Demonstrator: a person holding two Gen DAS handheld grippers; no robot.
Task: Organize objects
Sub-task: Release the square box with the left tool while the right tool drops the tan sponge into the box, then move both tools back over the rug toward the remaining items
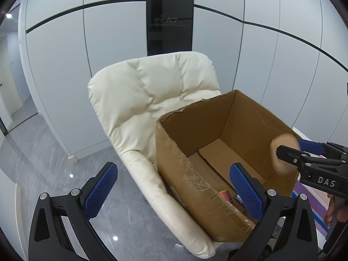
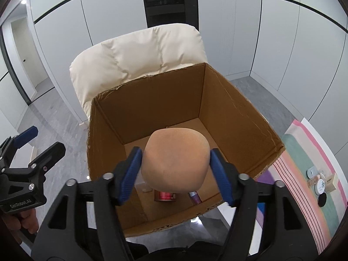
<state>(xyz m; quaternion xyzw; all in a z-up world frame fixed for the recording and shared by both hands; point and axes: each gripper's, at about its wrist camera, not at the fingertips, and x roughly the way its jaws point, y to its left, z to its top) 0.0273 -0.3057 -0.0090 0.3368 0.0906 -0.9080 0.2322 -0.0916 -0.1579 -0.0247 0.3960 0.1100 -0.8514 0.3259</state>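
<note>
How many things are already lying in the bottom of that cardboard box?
2 that I can see: a red can and a small purple tube just right of it, both on the box floor near the front. The peach sponge may hide more.

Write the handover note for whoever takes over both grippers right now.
Right gripper: jaws shut on the round tan foam-like ball, held above the open brown cardboard box on the cream padded chair.
Left gripper: open, empty, left of the box.
Done: a red can and a small purple tube lie in the box.
Left: release the ball into the box, then probably fetch the small containers on the striped mat.
</note>
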